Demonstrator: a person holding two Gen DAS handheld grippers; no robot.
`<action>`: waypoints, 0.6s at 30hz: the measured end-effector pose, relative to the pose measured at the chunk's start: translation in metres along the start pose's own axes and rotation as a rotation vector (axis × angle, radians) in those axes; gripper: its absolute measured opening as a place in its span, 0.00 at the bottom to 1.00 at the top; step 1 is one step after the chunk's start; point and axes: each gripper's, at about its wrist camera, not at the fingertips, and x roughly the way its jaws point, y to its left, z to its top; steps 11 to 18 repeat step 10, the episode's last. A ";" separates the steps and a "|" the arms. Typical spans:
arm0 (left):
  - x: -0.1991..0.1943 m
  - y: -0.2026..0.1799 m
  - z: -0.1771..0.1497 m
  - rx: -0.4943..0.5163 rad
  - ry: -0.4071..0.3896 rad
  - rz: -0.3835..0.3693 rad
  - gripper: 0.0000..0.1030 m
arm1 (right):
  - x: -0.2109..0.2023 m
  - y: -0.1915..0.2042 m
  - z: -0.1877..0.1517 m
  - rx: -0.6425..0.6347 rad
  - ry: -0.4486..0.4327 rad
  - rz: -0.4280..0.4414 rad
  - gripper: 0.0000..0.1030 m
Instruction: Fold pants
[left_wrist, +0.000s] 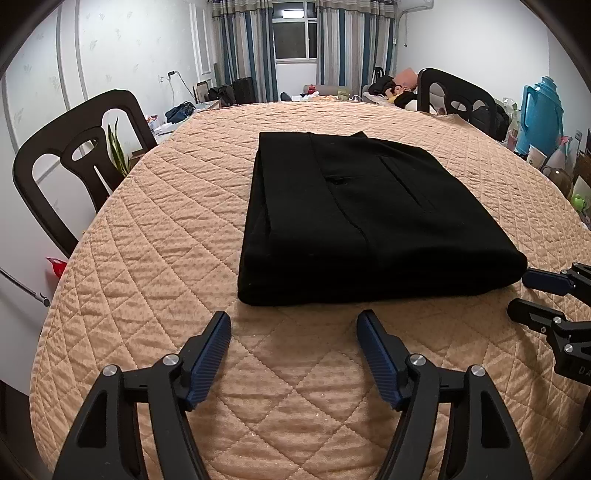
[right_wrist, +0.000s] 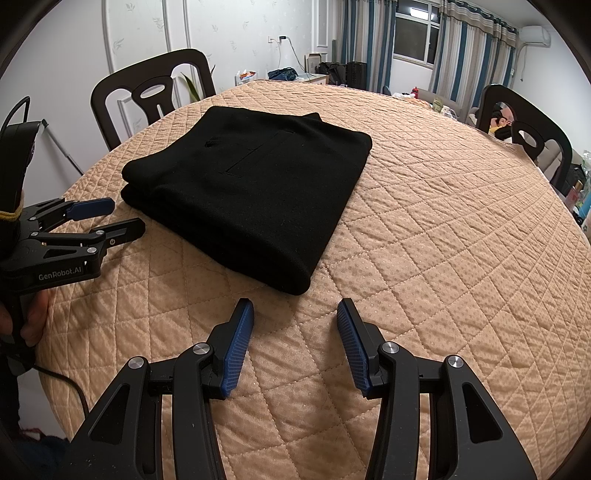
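The black pants (left_wrist: 369, 221) lie folded into a thick rectangle in the middle of the round table's tan quilted cover (left_wrist: 155, 258). A pocket slit shows on the top layer. My left gripper (left_wrist: 293, 321) hovers just short of the near folded edge, open, with only quilt between its blue pads. In the right wrist view the same pants (right_wrist: 255, 192) lie ahead and to the left. My right gripper (right_wrist: 295, 308) is open and empty near their closest corner. The left gripper (right_wrist: 118, 218) shows there at the left, held by a hand, and the right gripper (left_wrist: 521, 293) shows at the left view's right edge.
Dark wooden chairs stand at the table's left (left_wrist: 74, 158) and far right (left_wrist: 458, 96). A blue thermos (left_wrist: 541, 114) and small items crowd the right side. A cable (right_wrist: 70, 387) hangs off the table's near left edge. Bare quilt (right_wrist: 461, 240) stretches right of the pants.
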 end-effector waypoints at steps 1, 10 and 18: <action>0.000 0.000 0.000 -0.004 0.002 0.001 0.73 | 0.000 -0.001 0.000 0.000 0.000 0.000 0.47; 0.000 -0.003 0.001 -0.012 0.008 -0.001 0.75 | 0.000 0.000 0.000 0.000 0.000 0.000 0.47; 0.000 -0.003 0.001 -0.012 0.008 -0.001 0.75 | 0.000 0.000 0.000 0.000 0.000 0.000 0.47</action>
